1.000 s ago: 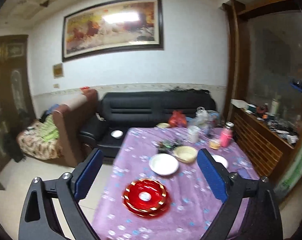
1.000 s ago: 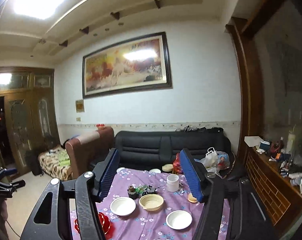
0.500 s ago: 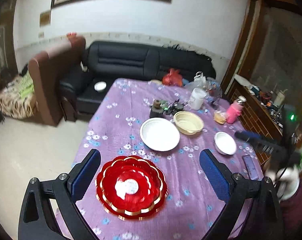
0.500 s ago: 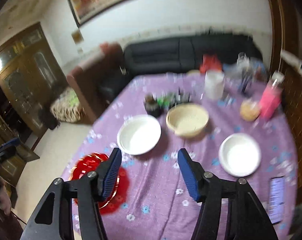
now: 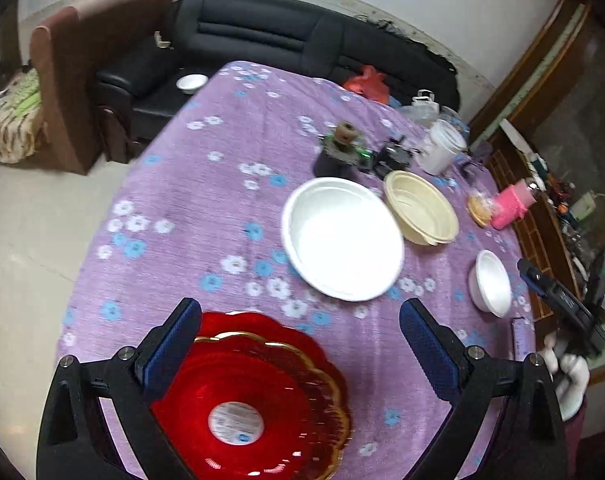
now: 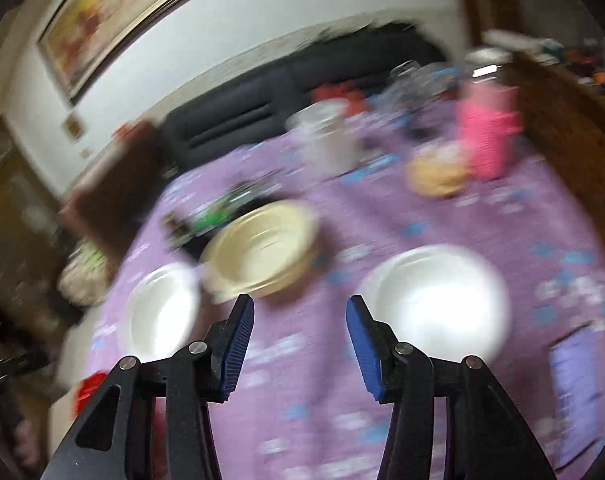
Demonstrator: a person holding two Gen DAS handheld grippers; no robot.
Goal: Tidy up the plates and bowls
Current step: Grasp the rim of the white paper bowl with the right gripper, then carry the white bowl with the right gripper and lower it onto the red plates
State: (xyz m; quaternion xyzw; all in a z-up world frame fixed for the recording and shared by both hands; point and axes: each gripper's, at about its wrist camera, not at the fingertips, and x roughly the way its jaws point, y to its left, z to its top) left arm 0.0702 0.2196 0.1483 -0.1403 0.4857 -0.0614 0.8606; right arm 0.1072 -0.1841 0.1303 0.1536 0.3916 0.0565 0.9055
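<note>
A red scalloped plate stack (image 5: 258, 400) lies at the near edge of the purple floral table (image 5: 206, 200). My left gripper (image 5: 300, 344) is open, hovering over its far rim. Beyond it lie a large white plate (image 5: 342, 240), a cream bowl (image 5: 420, 212) and a small white bowl (image 5: 492, 282). In the blurred right wrist view my right gripper (image 6: 300, 328) is open above the cloth, between the large white plate (image 6: 160, 312), cream bowl (image 6: 262, 248) and small white bowl (image 6: 438, 304).
A white cup (image 5: 442, 148), pink bottle (image 5: 510, 204), snack bag (image 5: 480, 208) and dark clutter (image 5: 346, 148) stand at the table's far side. A phone (image 6: 574, 372) lies near the right edge. A black sofa (image 5: 270, 36) and wooden sideboard (image 5: 542, 232) flank the table.
Both grippers have tilted down and dropped closer to the table. The left one now hangs over the red plates; the right one has moved in near the bowls, still moving fast.
</note>
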